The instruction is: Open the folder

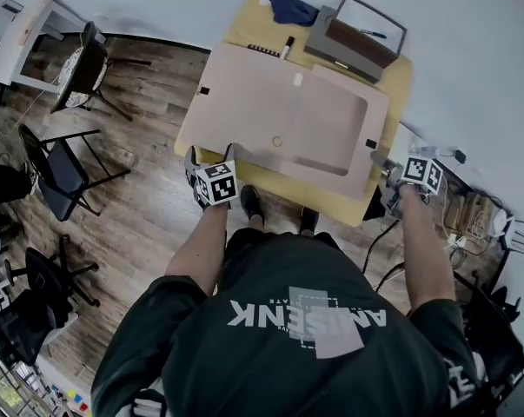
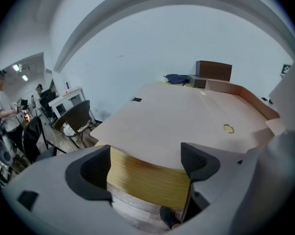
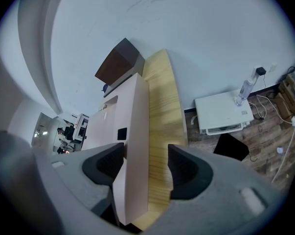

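Observation:
A large pale-pink folder [image 1: 288, 111] lies spread flat over the yellow wooden table [image 1: 392, 85]. It has a small brass stud [image 1: 277, 142] near its front edge. My left gripper [image 1: 211, 155] is at the folder's near left corner. In the left gripper view the left gripper [image 2: 145, 165] stands open, and the folder [image 2: 186, 116] edge and table edge [image 2: 147, 182] show between its pads untouched. My right gripper [image 1: 383, 170] sits at the folder's right edge. In the right gripper view the right gripper [image 3: 145, 165] is open around the folder's raised side [image 3: 135, 131] and a strip of table [image 3: 162, 111].
A grey and brown box [image 1: 357, 37], a blue cloth [image 1: 292, 9] and a black pen [image 1: 288, 46] lie at the table's far end. Chairs [image 1: 62, 172] stand on the wooden floor to the left. Cables [image 1: 470, 215] and a white device [image 3: 223, 111] lie on the floor to the right.

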Tool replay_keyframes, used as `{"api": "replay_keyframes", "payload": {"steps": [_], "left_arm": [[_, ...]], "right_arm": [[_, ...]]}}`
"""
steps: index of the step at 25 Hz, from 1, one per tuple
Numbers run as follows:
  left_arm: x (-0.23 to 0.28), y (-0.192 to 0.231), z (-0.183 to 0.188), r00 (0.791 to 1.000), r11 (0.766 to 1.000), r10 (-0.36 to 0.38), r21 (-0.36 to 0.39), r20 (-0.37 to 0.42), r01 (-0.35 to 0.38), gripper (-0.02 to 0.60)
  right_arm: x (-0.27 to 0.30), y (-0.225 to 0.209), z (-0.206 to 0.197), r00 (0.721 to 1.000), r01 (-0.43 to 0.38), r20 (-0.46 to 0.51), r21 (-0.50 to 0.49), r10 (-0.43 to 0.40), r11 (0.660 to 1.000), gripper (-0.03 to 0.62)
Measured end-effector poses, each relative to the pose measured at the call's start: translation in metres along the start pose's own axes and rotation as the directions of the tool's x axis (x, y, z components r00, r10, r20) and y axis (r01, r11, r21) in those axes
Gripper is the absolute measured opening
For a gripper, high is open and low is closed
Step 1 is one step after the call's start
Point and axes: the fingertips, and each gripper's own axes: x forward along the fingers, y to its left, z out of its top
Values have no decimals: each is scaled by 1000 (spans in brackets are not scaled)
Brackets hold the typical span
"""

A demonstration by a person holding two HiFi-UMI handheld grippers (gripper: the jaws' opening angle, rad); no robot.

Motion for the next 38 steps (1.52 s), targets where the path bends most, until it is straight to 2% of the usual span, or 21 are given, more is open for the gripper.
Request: {"api": "replay_keyframes", "payload": {"steps": [4,8,10,14,19,26,30,33,35,38], "left_arm": [[0,0,3,1000,998,23,58,12,-24,428],[1,-5,9,1000,987,-16,158,27,12,428],[4,-6,9,999,984,-50,174,13,47,426],[10,-5,8,987,977,-156,142,-42,161,425],[17,-4,2,953,954,-276,82,-122,287,423],[18,-3,3,937,941,-314,77,-151,328,423],[16,-5,6,927,930,-330,106,-181,352,423],[9,-7,16,929,921,-334,158,-157,357,423],[1,-10,27,930,918,-348,159,-121,364,423],[-17,-21,49,919,907,-392,144,-51,395,423]], "right_arm": [[0,1,-2,1000,-4,1,4,4,1000,273],[-2,1,-1,1000,-5,9,13,5,1000,273],[-1,1,-1,1000,-8,8,19,7,1000,273],[-1,2,-2,1000,-14,17,27,14,1000,273],[-1,4,-4,999,-20,27,39,19,999,273],[-2,6,-5,998,-25,56,65,22,998,273],[-4,7,-2,998,8,68,6,-8,1000,273],[-5,8,-2,997,29,78,-42,-26,999,273],[-7,10,-2,996,30,88,-52,-25,998,273],[-16,16,1,993,19,115,-76,-10,997,273]]}}
